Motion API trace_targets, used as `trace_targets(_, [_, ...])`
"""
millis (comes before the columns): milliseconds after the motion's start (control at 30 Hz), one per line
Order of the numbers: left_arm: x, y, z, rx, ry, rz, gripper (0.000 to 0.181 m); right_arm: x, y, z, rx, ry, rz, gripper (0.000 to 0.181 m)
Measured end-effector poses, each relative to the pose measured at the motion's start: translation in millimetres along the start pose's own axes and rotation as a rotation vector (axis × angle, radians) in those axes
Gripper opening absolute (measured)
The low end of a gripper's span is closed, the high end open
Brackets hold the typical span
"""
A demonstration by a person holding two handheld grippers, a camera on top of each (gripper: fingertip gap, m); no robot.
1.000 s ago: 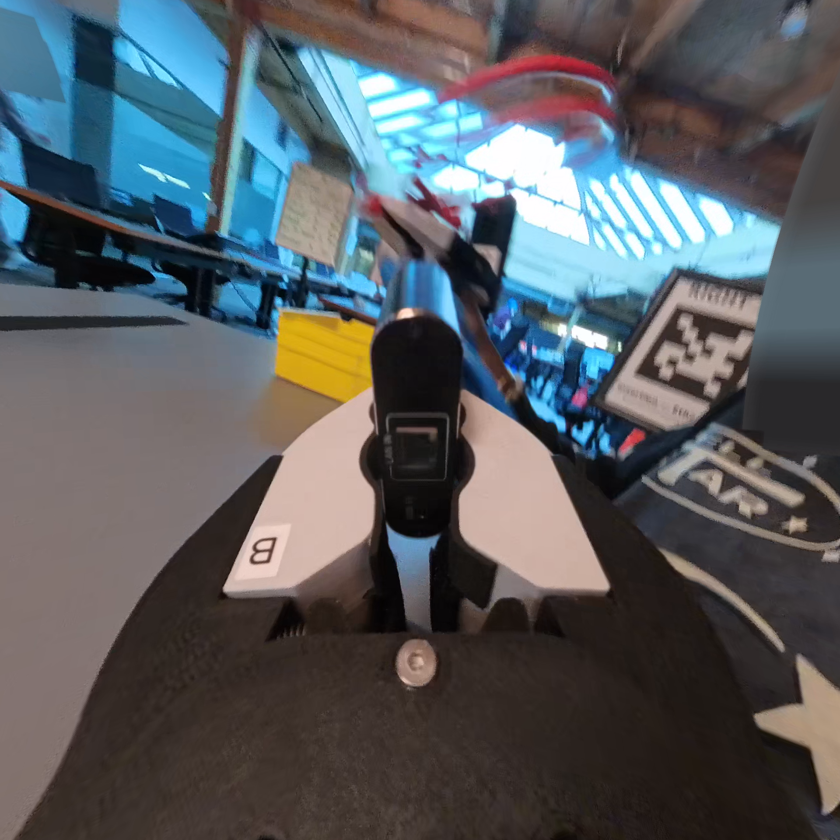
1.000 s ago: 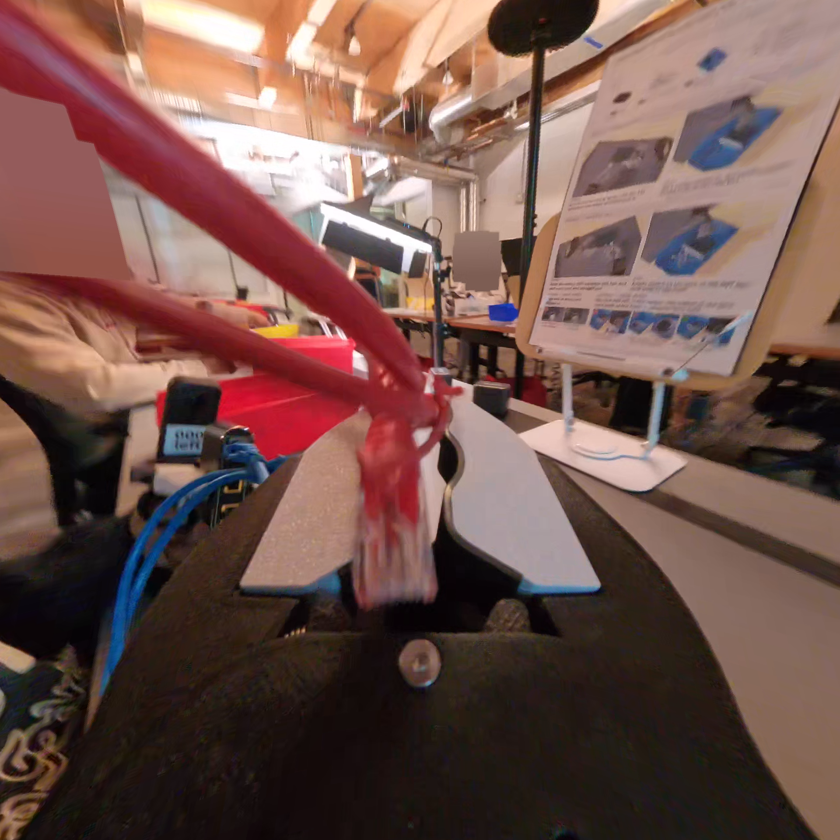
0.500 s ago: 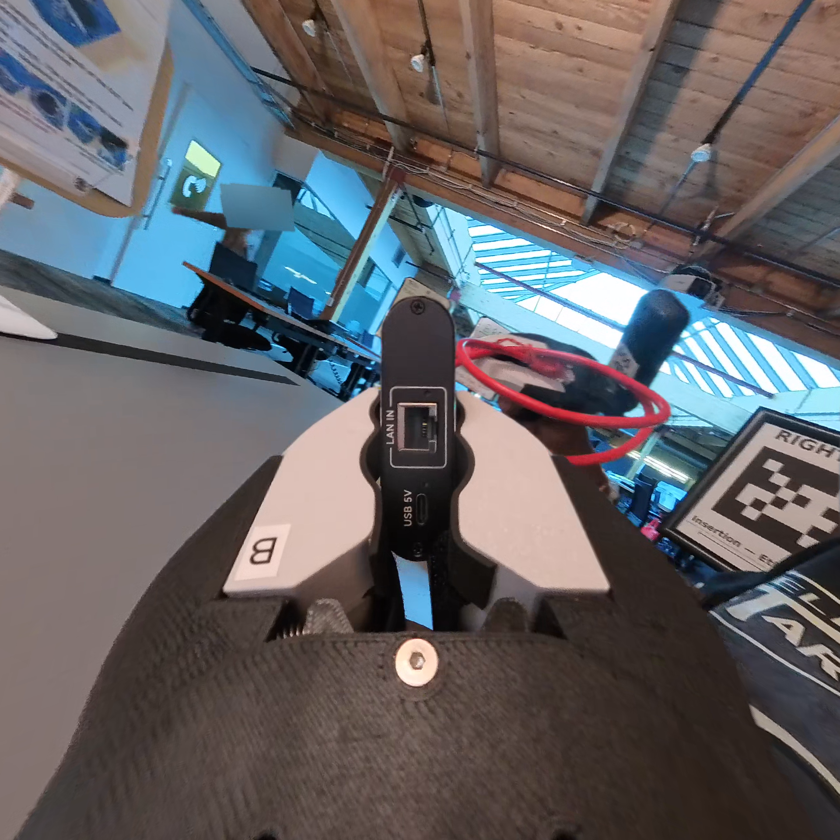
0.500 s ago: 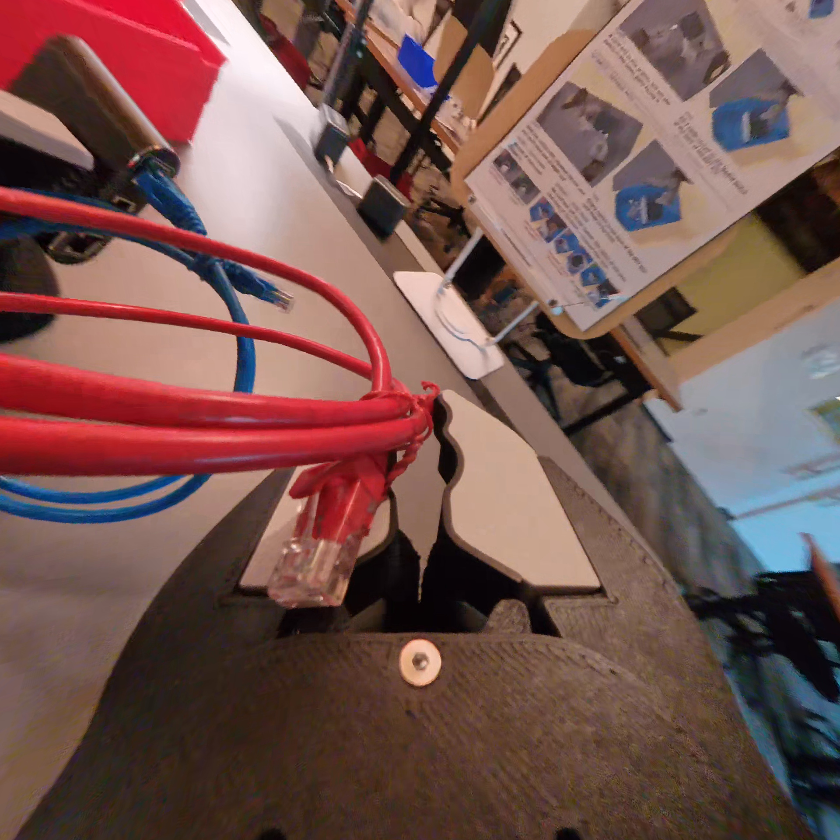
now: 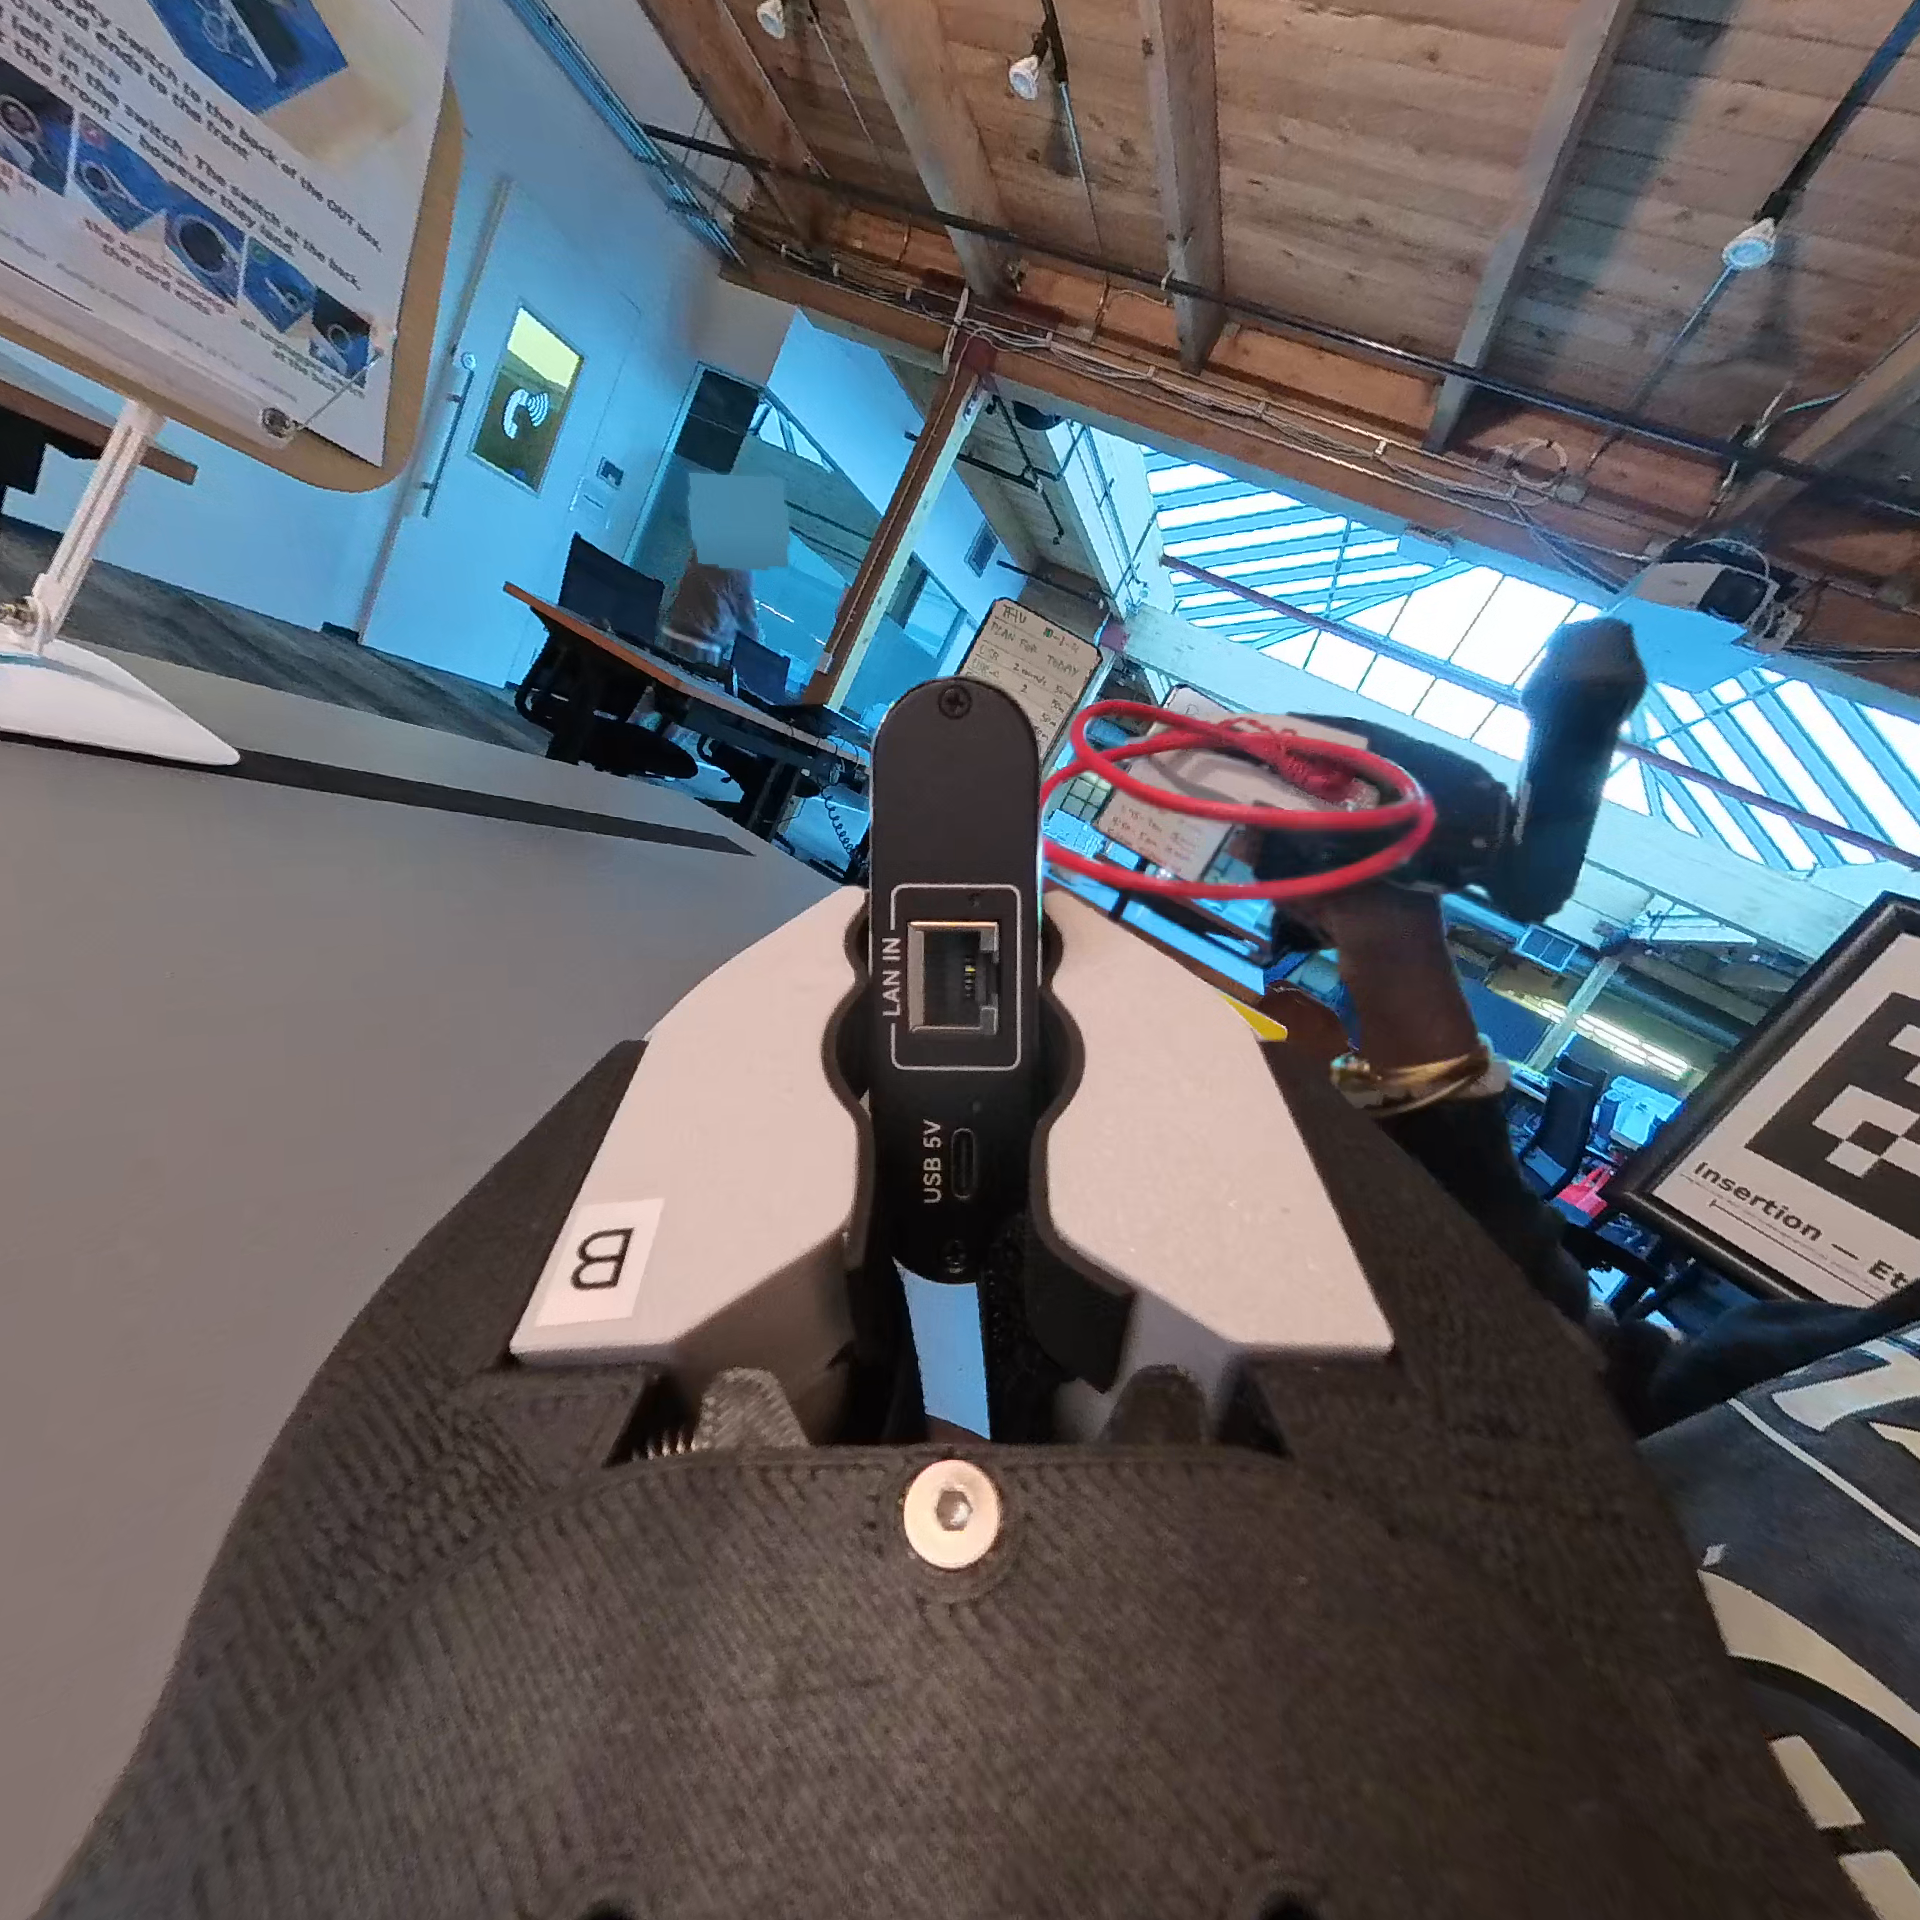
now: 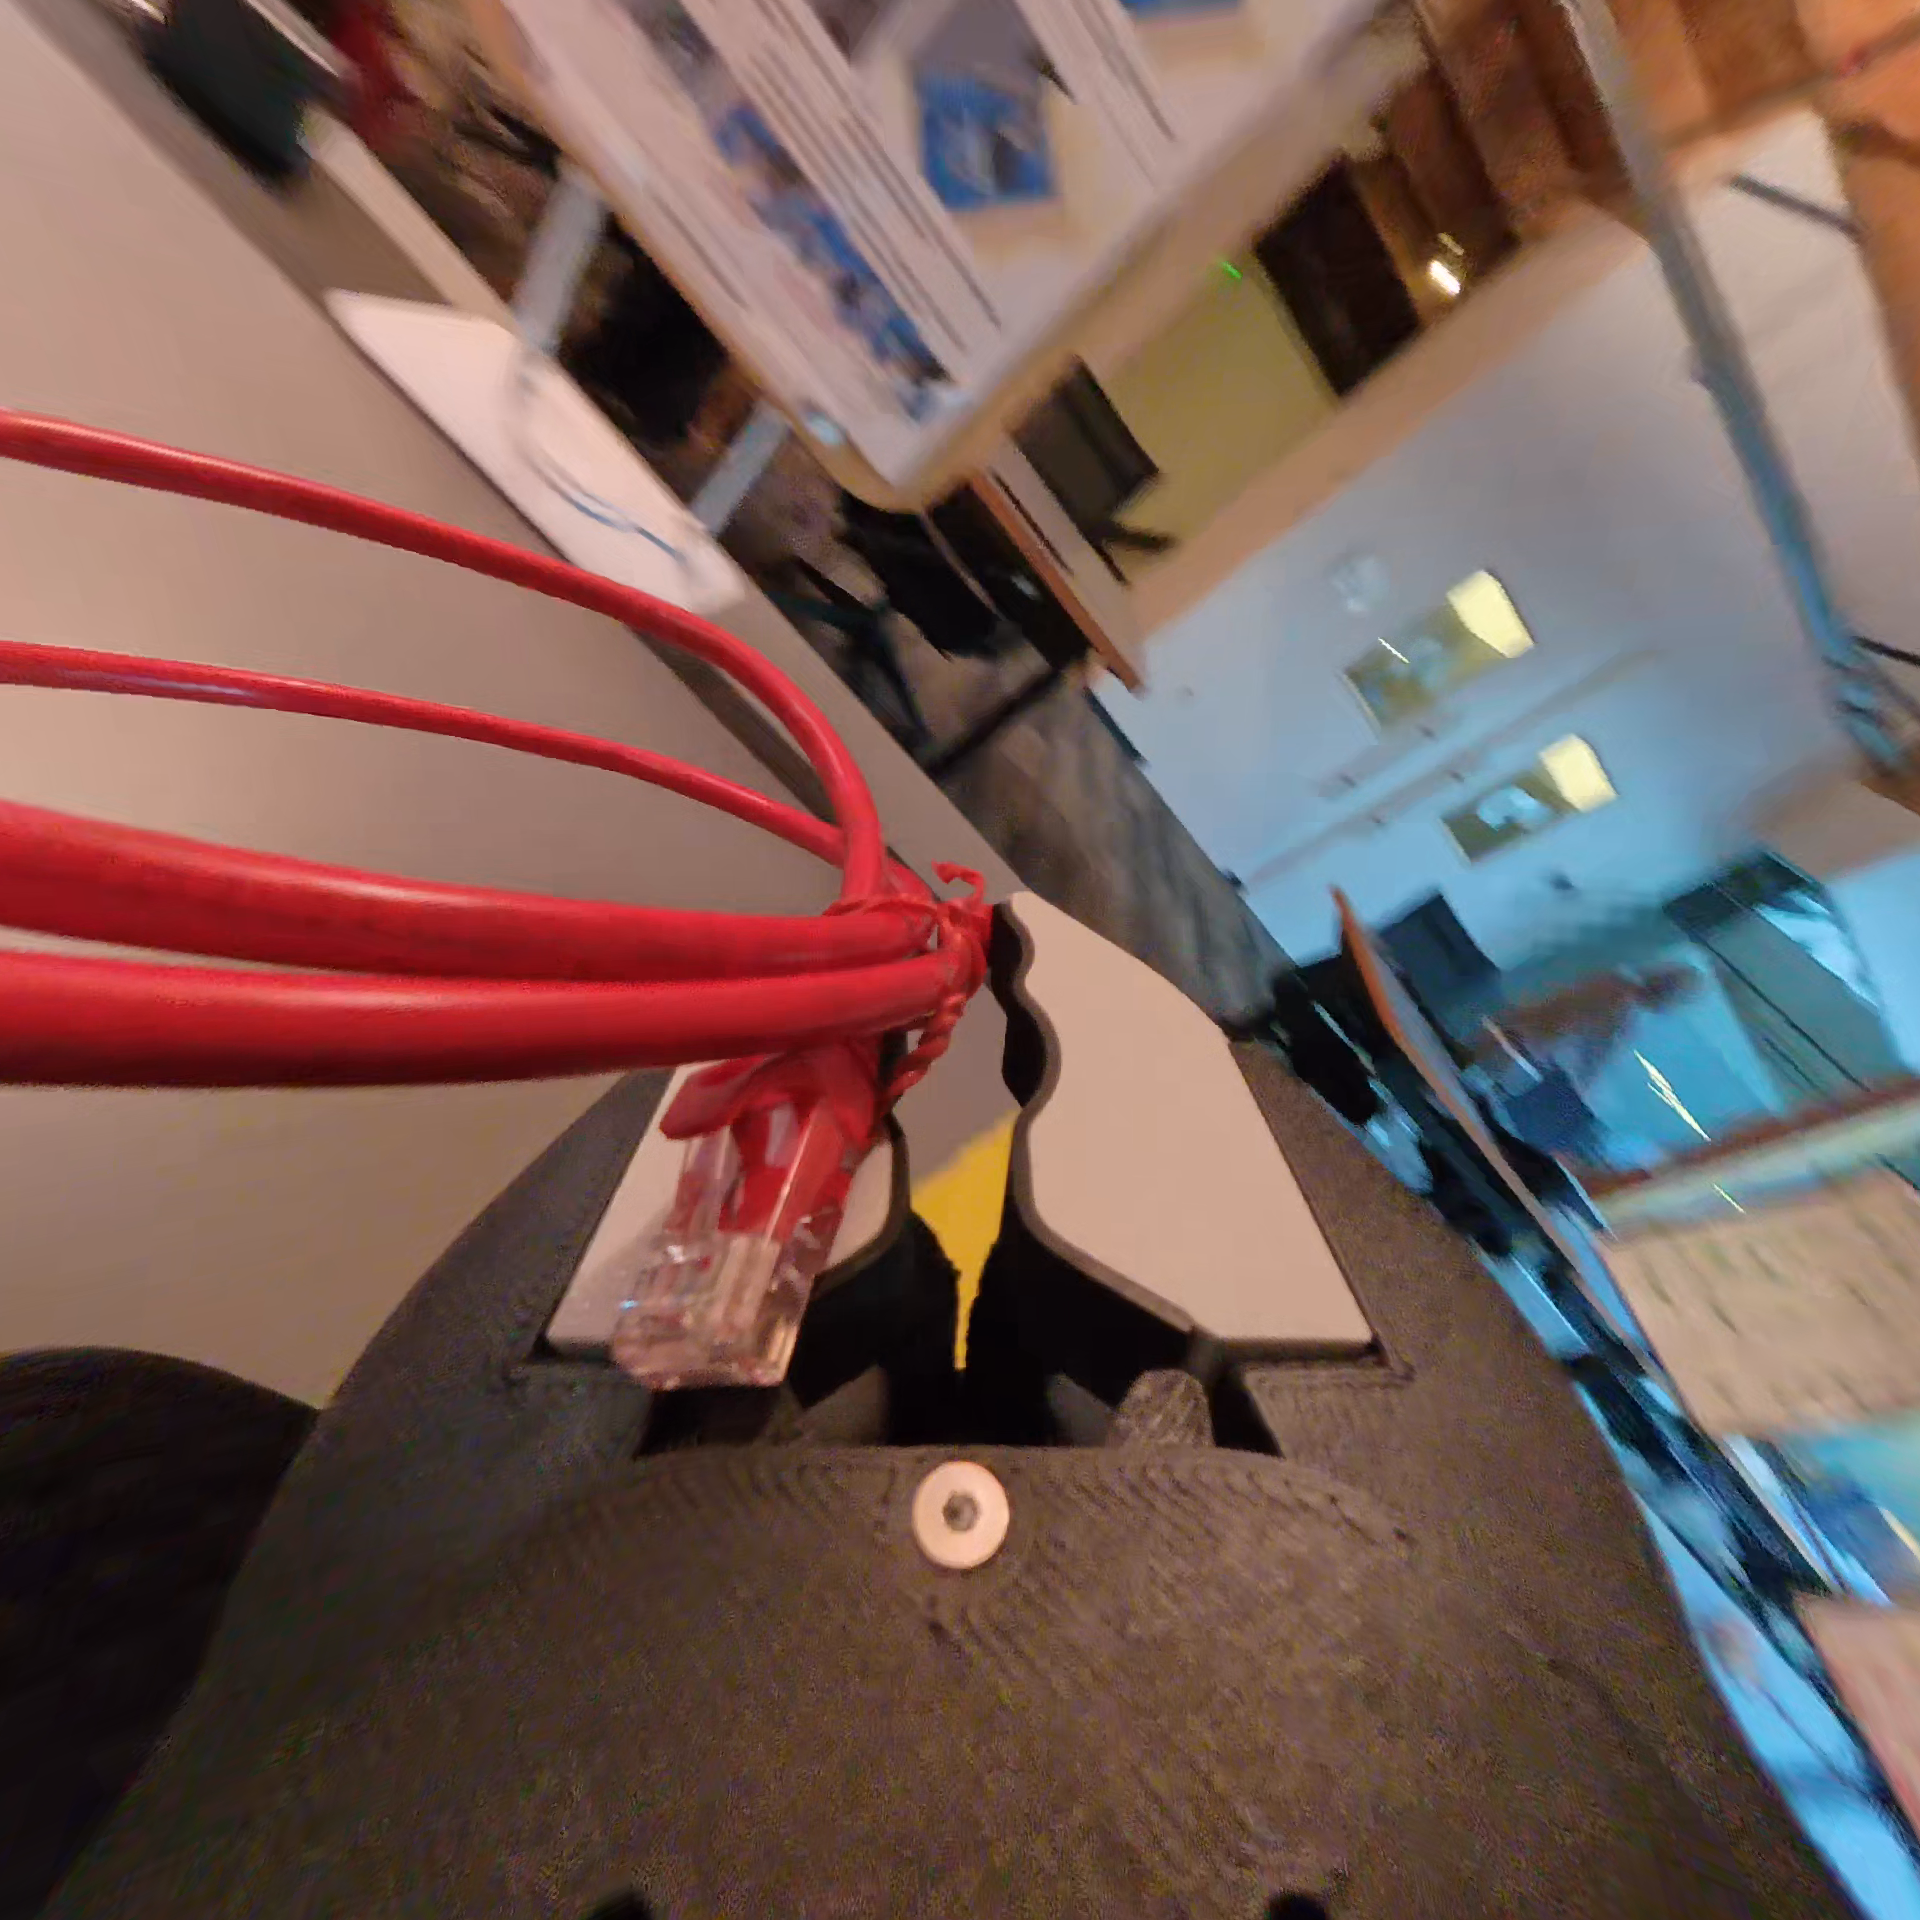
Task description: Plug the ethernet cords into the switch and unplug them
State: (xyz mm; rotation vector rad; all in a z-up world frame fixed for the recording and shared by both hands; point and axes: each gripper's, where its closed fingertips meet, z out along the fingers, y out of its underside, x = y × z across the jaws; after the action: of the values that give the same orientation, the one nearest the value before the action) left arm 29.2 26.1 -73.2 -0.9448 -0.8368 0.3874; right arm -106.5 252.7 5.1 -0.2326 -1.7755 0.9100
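My left gripper is shut on the switch, a small black oblong box held upright. Its empty ethernet port faces the camera. My right gripper is shut on a coiled red ethernet cord, pinched beside its twist tie. The cord's clear plug hangs loose over the left finger. In the left wrist view the right gripper is raised to the right of and beyond the switch, with the red cord looped from it. The two are apart.
An instruction board on a white stand stands at the far left of the grey table. A framed marker sign stands at right above a dark patterned cloth. A hand holds the right gripper. The gap from one gripper's tips to the other's is roughly 30 cm.
The right gripper has swung and tilted with the red cord; the blue cord and the switch have left its view. In the left view the red cord has shifted right, away from the switch.
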Motion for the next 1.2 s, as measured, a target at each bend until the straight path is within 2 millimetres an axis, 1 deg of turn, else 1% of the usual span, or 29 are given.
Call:
trace_targets(67, [1,1,1,-0.009,0.002,0.007,0.026,38,29,-14,-0.109,0.133,0.005,0.012])
trace_targets(167, [2,5,2,-0.028,0.001,0.028,0.026,85,76,-43,-0.279,0.282,0.012,0.013])
trace_targets(233, [3,6,3,-0.038,-0.001,0.039,0.026,107,112,-63,-0.408,0.338,0.025,0.013])
trace_targets(300, [3,7,3,-0.04,-0.001,0.043,0.026,123,146,-86,-0.534,0.38,0.038,0.012])
trace_targets(367, [3,7,3,-0.04,-0.001,0.04,0.026,132,177,-106,-0.633,0.385,0.065,0.012])
trace_targets(433, [3,7,3,-0.042,0.001,0.04,0.026,131,202,-118,-0.696,0.345,0.101,0.013])
trace_targets(467, [3,7,3,-0.042,0.001,0.041,0.026,130,213,-120,-0.716,0.326,0.126,0.01])
trace_targets(567, [4,8,3,-0.045,0.002,0.045,0.026,125,246,-120,-0.781,0.28,0.18,0.012])
trace_targets(633, [3,8,3,-0.045,0.002,0.045,0.026,117,266,-128,-0.909,0.233,0.184,0.012])
trace_targets(700, [3,8,3,-0.044,0.001,0.041,0.026,106,271,-137,-0.982,0.153,0.182,0.013])
trace_targets(767, [1,8,4,-0.045,-0.002,0.032,0.026,88,267,-141,-1.016,0.004,0.197,0.013])
trace_targets(800, [-1,8,4,-0.045,-0.005,0.021,0.026,83,266,-143,-1.054,-0.088,0.165,0.013])
trace_targets(867, [-1,7,3,-0.04,-0.001,0.009,0.026,85,265,-145,-1.166,-0.26,0.068,0.013])
trace_targets(900, [0,6,3,-0.035,0.003,0.012,0.026,90,266,-143,-1.22,-0.339,0.021,0.013])
trace_targets(967, [2,6,3,-0.037,0.007,0.017,0.026,97,270,-131,-1.281,-0.497,-0.107,0.013])
trace_targets(1000, [2,7,3,-0.042,0.009,0.02,0.026,96,273,-125,-1.299,-0.587,-0.169,0.013])
trace_targets(1067, [2,9,4,-0.052,0.007,0.027,0.026,90,281,-118,-1.364,-0.723,-0.227,0.012])
trace_targets(1133, [2,10,5,-0.055,0.005,0.026,0.026,86,289,-112,-1.438,-0.801,-0.242,0.012])
trace_targets(1200, [1,9,4,-0.052,0.008,0.018,0.026,87,296,-99,-1.474,-0.822,-0.253,0.012])
